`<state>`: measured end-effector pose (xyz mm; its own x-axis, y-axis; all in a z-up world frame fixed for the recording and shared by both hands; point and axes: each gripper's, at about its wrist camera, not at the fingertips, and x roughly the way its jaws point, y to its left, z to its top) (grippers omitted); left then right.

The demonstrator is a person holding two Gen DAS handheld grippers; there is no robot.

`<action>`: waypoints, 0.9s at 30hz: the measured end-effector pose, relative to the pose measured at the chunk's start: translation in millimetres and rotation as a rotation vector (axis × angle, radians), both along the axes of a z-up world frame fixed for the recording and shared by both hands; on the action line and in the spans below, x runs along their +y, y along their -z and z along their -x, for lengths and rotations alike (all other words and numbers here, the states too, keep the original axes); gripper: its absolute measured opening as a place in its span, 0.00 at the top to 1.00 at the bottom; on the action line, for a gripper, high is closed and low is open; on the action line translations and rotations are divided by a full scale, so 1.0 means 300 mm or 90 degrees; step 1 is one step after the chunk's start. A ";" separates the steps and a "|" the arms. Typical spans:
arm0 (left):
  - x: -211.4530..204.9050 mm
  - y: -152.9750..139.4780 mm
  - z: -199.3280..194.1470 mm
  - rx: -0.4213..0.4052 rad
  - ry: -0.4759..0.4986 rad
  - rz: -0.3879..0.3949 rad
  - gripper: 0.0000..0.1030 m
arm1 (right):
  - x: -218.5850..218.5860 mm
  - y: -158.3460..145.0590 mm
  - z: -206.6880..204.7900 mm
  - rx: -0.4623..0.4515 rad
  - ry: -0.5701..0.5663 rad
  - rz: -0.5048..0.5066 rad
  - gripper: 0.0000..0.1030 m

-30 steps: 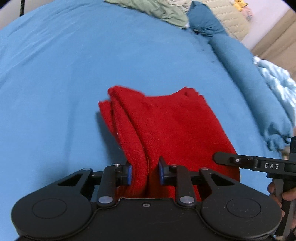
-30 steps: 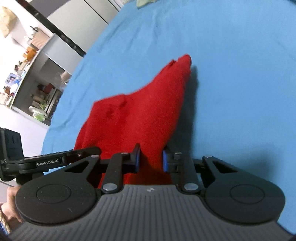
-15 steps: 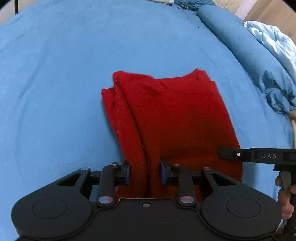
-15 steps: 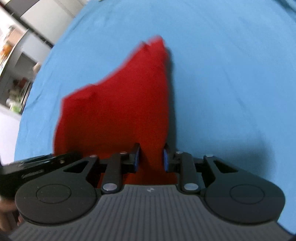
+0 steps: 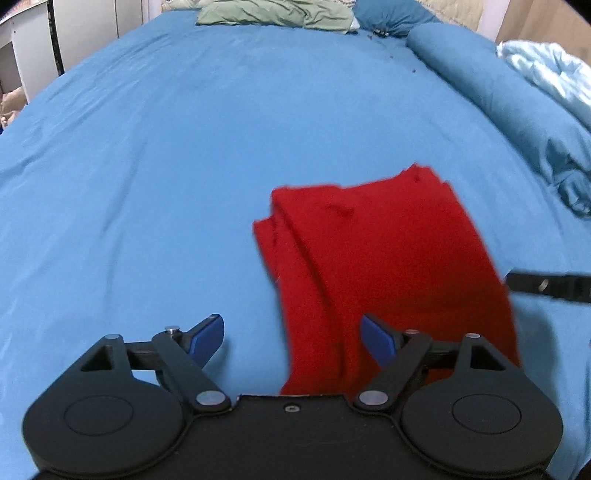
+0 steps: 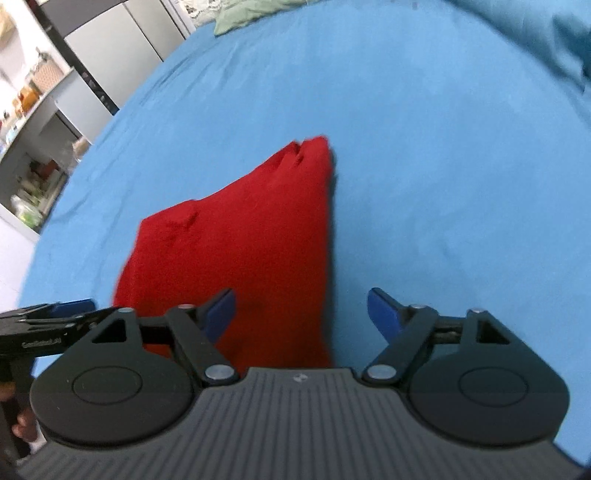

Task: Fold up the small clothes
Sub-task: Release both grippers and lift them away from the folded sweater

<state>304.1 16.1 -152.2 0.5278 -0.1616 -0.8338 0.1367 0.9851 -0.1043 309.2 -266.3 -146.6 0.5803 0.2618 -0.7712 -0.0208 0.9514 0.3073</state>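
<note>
A folded red garment (image 5: 384, 258) lies flat on the blue bed sheet (image 5: 166, 166). My left gripper (image 5: 293, 341) is open, its jaws wide apart above the garment's near left edge, holding nothing. The garment also shows in the right wrist view (image 6: 243, 251). My right gripper (image 6: 301, 314) is open and empty over the garment's near right edge. The right gripper's tip shows at the right of the left wrist view (image 5: 546, 286), and the left gripper's tip at the left of the right wrist view (image 6: 48, 317).
A green crumpled cloth (image 5: 273, 13) and blue pillows (image 5: 480, 81) lie at the far end and right side of the bed. A pale blue quilt (image 5: 550, 70) lies far right. Cabinets and shelves (image 6: 48, 122) stand beyond the bed's left edge.
Both grippers have opened and let go of the red garment, which now lies flat on the sheet. Both have drawn back a little.
</note>
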 end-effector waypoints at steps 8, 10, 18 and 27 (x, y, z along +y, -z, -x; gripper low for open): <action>0.014 0.133 0.069 -0.083 0.017 -0.043 0.04 | -0.030 0.177 0.021 -0.033 0.010 0.069 0.01; 0.025 0.149 0.077 -0.105 0.014 -0.044 0.01 | -0.030 0.193 0.030 -0.055 0.010 0.077 0.00; 0.028 0.068 0.139 -0.165 -0.028 -0.044 0.03 | -0.039 0.119 0.119 -0.143 0.006 0.062 0.00; 0.005 -0.341 0.443 -0.260 -0.059 -0.006 0.00 | -0.024 -0.281 0.452 -0.225 0.026 0.069 0.00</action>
<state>171.1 17.6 -49.8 0.8273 -0.0904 -0.5544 0.0751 0.9959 -0.0503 173.7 -273.3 -62.3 0.8245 0.1604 -0.5427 -0.0686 0.9803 0.1855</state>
